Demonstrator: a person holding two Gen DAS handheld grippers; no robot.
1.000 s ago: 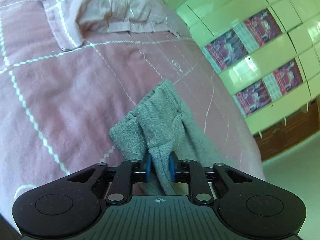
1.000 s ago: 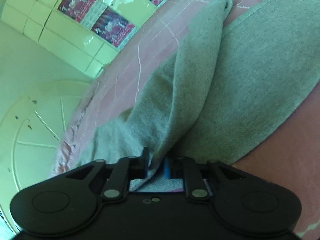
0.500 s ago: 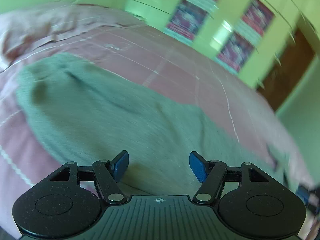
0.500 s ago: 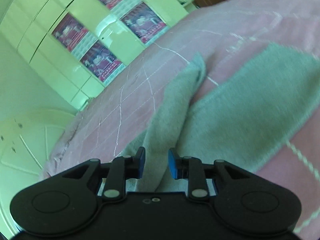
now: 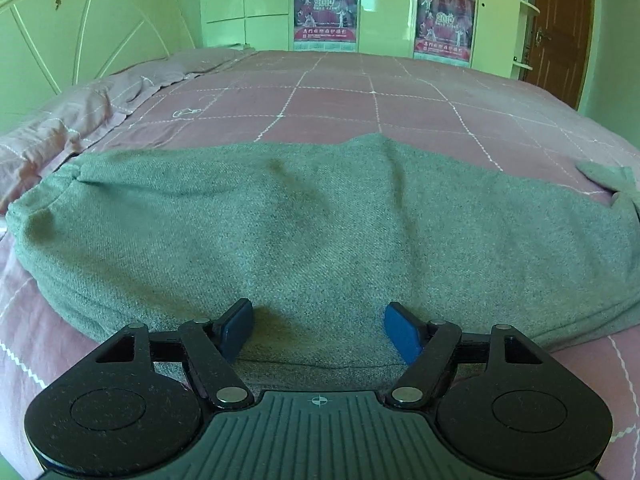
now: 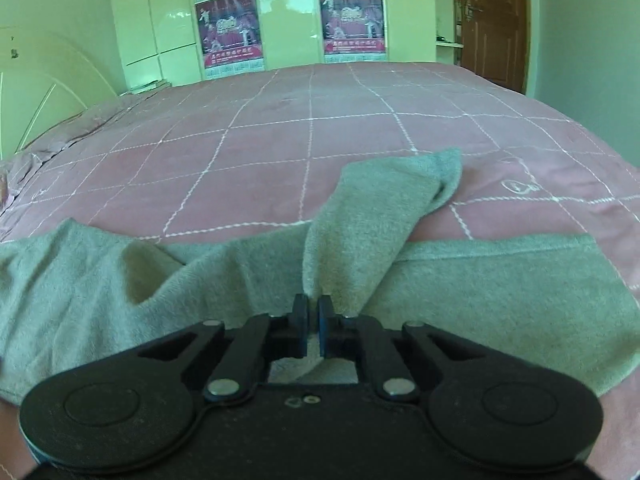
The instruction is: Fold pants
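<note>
Grey pants (image 5: 320,220) lie spread across the near part of a pink checked bed cover (image 5: 340,104). My left gripper (image 5: 318,316) hovers over their near edge. Its blue pads (image 5: 238,328) stand wide apart and are still opening, with only flat cloth beneath them. In the right wrist view the pants (image 6: 500,288) stretch left to right. A fold (image 6: 380,204) rises from them and runs back to my right gripper (image 6: 313,308). That gripper's jaws are shut, and the cloth tents up to their tips.
A pink pillow (image 5: 60,132) and a pale headboard (image 5: 60,40) are at the left. Beyond the bed stand wardrobe doors with posters (image 5: 326,8) and a brown door (image 5: 560,24). The far half of the bed cover (image 6: 312,120) is bare.
My left gripper let go of the bunched pants, opened wide and swung to face them lying flat. My right gripper loosened briefly, then shut on the fold, and its view rolled level.
</note>
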